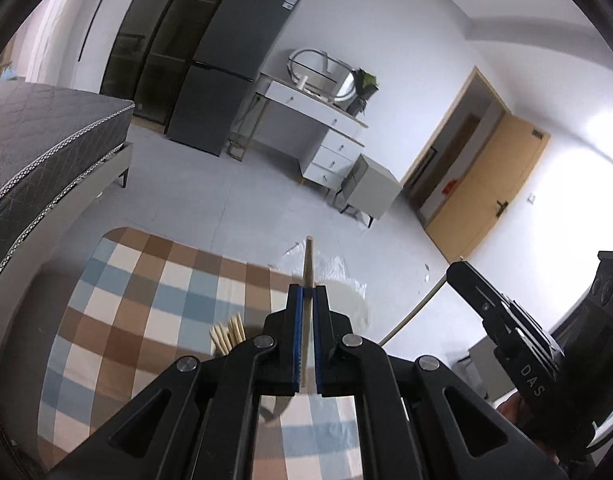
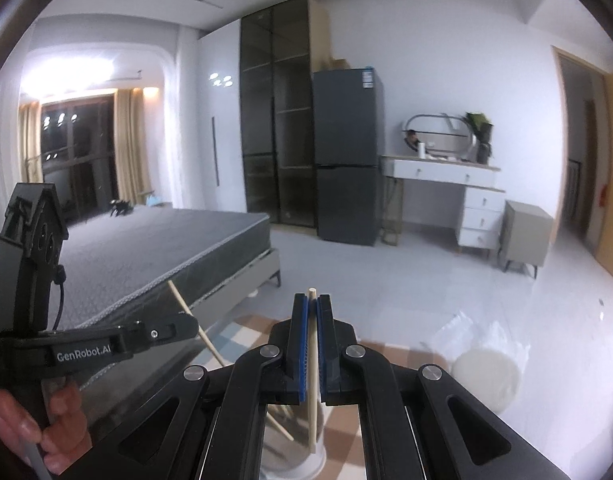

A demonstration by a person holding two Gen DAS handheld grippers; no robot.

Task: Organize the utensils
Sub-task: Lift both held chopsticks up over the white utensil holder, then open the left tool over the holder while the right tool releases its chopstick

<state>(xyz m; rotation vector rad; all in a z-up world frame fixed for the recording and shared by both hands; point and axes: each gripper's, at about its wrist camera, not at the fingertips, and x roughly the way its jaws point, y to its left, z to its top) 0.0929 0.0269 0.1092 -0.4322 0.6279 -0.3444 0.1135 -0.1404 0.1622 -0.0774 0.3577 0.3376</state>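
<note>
In the left wrist view my left gripper [image 1: 308,292] is shut on a pale wooden chopstick [image 1: 308,258] that sticks out past the blue pads. Just below it a bunch of several chopsticks [image 1: 228,334] stands upright, their holder hidden by the gripper. My right gripper [image 1: 456,272] hangs at the right with its own chopstick [image 1: 410,316] trailing down. In the right wrist view the right gripper [image 2: 312,300] is shut on a chopstick [image 2: 313,360] above a white holder [image 2: 302,466] with other sticks in it. The left gripper [image 2: 190,326] is at the left, holding a slanted chopstick [image 2: 178,300].
A table with a brown, blue and cream checked cloth [image 1: 146,280] lies under both grippers. A white round stool wrapped in clear plastic [image 2: 486,376] stands by its far edge. A grey bed [image 2: 154,256], dark fridge [image 2: 346,160], white dresser [image 2: 466,196] and grey nightstand [image 2: 526,232] lie beyond.
</note>
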